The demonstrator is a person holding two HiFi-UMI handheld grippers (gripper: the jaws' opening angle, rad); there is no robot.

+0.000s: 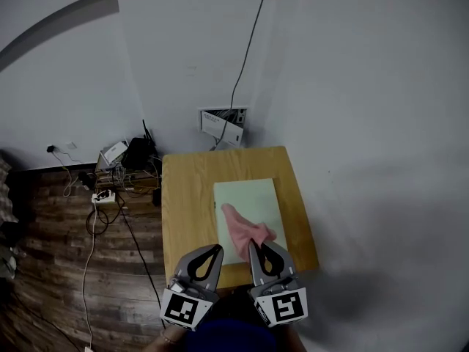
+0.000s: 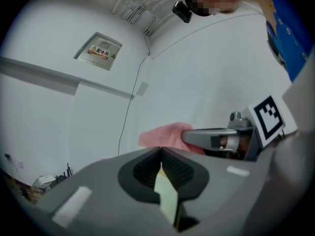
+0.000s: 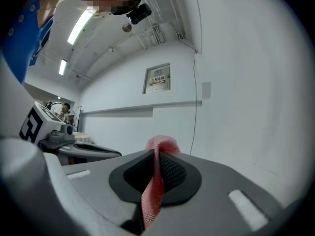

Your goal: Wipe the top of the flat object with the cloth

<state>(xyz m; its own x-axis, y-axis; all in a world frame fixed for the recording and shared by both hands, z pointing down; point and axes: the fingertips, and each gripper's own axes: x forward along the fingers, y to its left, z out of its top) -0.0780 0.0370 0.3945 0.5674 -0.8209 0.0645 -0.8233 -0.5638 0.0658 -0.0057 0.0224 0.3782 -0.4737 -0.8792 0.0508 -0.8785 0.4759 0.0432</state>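
A pale green flat sheet lies on a small wooden table. A pink cloth rests crumpled on the sheet's near half. My right gripper is shut on the cloth's near end; in the right gripper view the pink fabric runs between the closed jaws of this gripper. My left gripper sits at the sheet's near left corner, shut on its edge. The left gripper view shows a pale green strip pinched between its jaws, with the cloth just beyond.
The table stands against a white wall, with its right side near another wall. A black cable runs up the wall from an open box. A power strip and tangled wires lie on the dark wood floor to the left.
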